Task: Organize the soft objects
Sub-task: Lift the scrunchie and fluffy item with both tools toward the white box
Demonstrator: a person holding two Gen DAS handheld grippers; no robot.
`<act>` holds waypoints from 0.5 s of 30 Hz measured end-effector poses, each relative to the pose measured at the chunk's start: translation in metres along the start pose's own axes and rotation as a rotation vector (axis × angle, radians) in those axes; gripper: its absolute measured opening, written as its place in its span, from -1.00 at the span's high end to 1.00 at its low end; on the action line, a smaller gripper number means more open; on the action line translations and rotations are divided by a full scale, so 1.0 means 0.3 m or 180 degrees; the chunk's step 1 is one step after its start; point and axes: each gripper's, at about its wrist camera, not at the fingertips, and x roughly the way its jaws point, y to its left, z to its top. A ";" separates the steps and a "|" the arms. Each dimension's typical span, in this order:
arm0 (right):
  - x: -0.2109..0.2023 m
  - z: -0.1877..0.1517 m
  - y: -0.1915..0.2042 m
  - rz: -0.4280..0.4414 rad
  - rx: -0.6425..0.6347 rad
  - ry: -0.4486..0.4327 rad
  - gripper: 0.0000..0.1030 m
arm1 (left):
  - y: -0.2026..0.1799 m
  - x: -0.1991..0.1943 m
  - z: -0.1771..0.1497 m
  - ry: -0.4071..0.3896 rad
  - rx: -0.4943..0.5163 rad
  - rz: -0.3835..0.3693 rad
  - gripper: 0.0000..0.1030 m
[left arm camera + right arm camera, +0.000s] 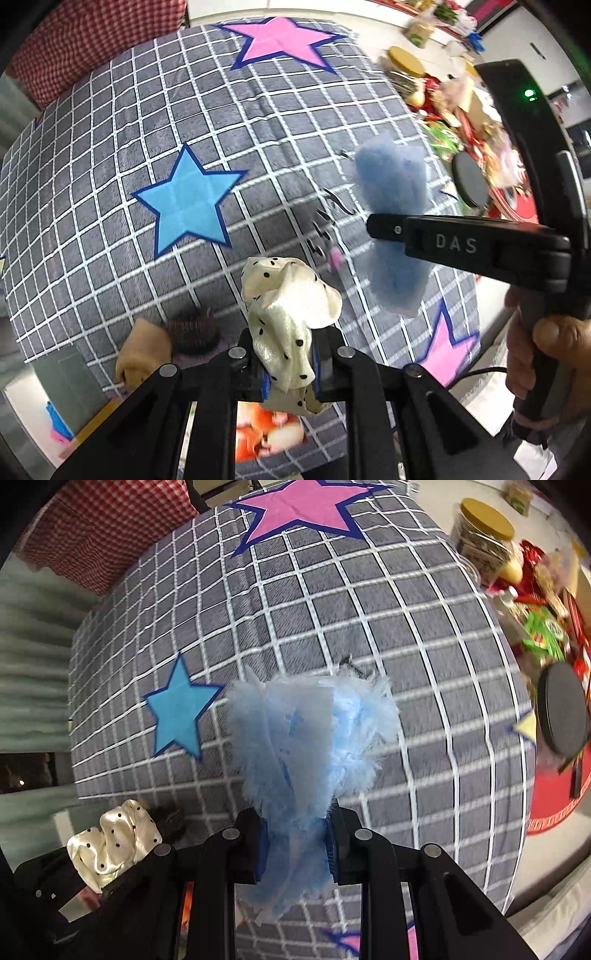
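Note:
My left gripper point(290, 373) is shut on a cream satin scrunchie with black dots point(291, 306), held above the grey checked cloth point(147, 110). My right gripper point(297, 843) is shut on a fluffy light-blue fabric piece point(314, 731), also lifted above the cloth. In the left wrist view the right gripper point(384, 229) shows at the right, clamping the blue piece point(391, 184). In the right wrist view the scrunchie point(114, 842) shows at the lower left in the left gripper. A dark maroon scrunchie point(194, 330) and a tan soft item point(142, 350) lie near the cloth's front edge.
The cloth carries pink point(284, 38) and blue point(188, 203) stars. A cluttered pile of snack packets point(543, 627), a yellow-lidded jar point(484, 528) and a black round disc point(561, 709) sit to the right. A red checked cushion point(92, 40) is at the far left. Small dark clips point(332, 203) lie on the cloth.

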 end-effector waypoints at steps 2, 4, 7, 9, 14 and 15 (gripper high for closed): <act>-0.028 -0.057 -0.002 0.0061 0.0068 -0.0023 0.49 | 0.006 -0.032 -0.053 -0.0039 0.0018 -0.0093 0.67; -0.061 -0.096 -0.011 0.0112 0.0126 -0.0042 0.49 | 0.022 -0.081 -0.099 -0.0085 -0.0011 -0.0209 0.67; -0.087 -0.131 -0.018 0.0169 0.0212 -0.0082 0.49 | 0.064 -0.147 -0.159 -0.0149 -0.0125 -0.0380 0.67; -0.089 -0.158 -0.011 0.0197 0.0252 -0.0099 0.49 | 0.083 -0.181 -0.193 -0.0176 -0.0176 -0.0440 0.67; -0.087 -0.219 -0.018 0.0299 0.0379 -0.0107 0.49 | 0.125 -0.238 -0.251 -0.0192 -0.0268 -0.0422 0.67; -0.087 -0.231 -0.018 0.0324 0.0404 -0.0106 0.49 | 0.127 -0.252 -0.260 -0.0210 -0.0262 -0.0398 0.67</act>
